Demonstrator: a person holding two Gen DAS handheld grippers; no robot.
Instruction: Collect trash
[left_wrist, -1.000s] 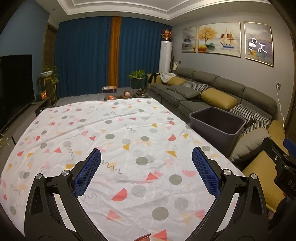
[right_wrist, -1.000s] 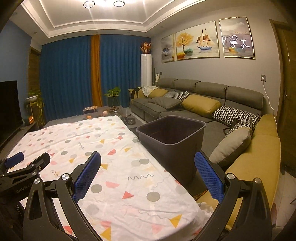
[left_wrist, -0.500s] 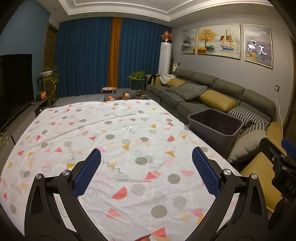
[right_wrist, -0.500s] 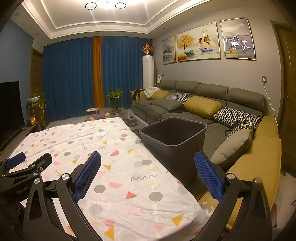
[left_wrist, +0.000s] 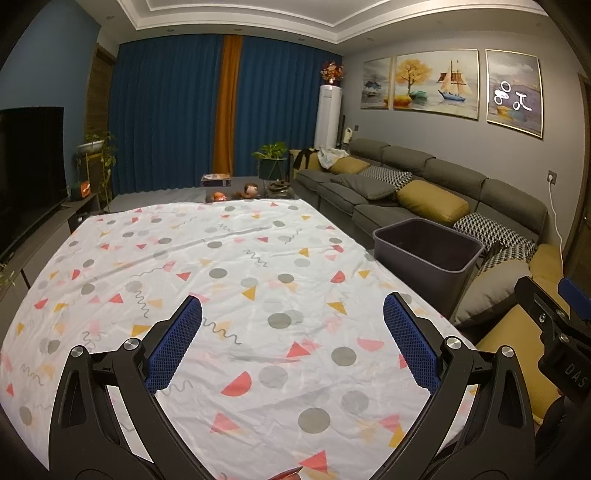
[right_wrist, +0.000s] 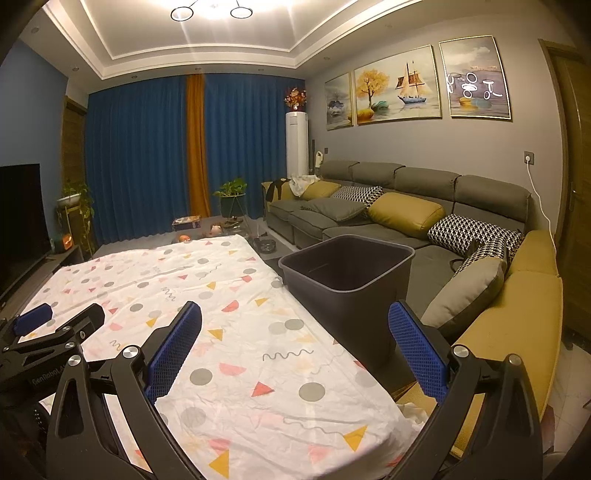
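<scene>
A dark grey trash bin (right_wrist: 351, 273) stands on the floor at the table's right side; it also shows in the left wrist view (left_wrist: 428, 254). The table wears a white cloth (left_wrist: 236, 280) with coloured shapes, also in the right wrist view (right_wrist: 229, 325). My left gripper (left_wrist: 291, 343) is open and empty above the cloth's near part. My right gripper (right_wrist: 295, 350) is open and empty over the table's right edge, near the bin. A small red scrap (left_wrist: 288, 473) peeks in at the bottom edge of the left wrist view. No other trash shows on the cloth.
A grey and yellow corner sofa (right_wrist: 406, 206) with cushions runs along the right. A low table with small items (left_wrist: 243, 190) stands beyond the far table edge. A TV (left_wrist: 29, 170) is on the left. The other gripper shows at each view's side.
Both views have shifted slightly; the bin and cloth sit a little lower and closer in frame. Both grippers stay open and empty.
</scene>
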